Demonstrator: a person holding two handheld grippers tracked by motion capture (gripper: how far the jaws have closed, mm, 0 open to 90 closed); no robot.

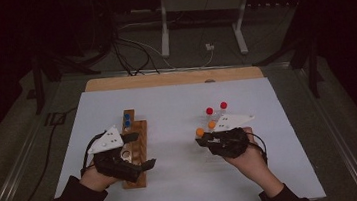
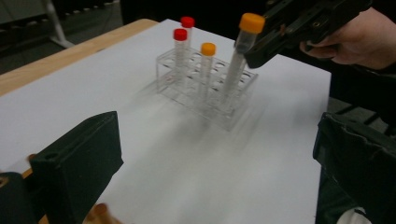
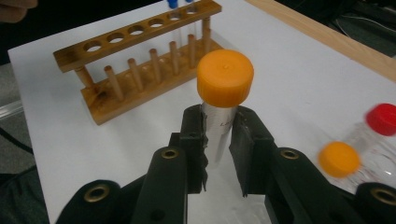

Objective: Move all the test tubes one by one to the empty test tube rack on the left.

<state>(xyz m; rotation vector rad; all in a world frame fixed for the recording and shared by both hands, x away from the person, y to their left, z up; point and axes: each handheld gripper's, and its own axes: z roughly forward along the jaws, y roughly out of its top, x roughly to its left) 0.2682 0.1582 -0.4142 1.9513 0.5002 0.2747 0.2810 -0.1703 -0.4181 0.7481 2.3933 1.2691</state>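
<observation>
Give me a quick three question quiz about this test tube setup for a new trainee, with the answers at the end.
1. True or false: the right gripper is shut on an orange-capped tube.
2. Which rack holds the blue-capped tubes: A) the clear plastic rack, B) the wooden rack?
3. How many red-capped tubes stand in the clear plastic rack?

Key:
1. True; its jaws clamp the tube just under the cap.
2. B.
3. Two, beside one orange-capped tube that stands free in the rack.

Dim room, grey floor [image 1: 270, 35], white table legs [image 1: 164, 31], trailing black cables [image 1: 126, 55].
</observation>
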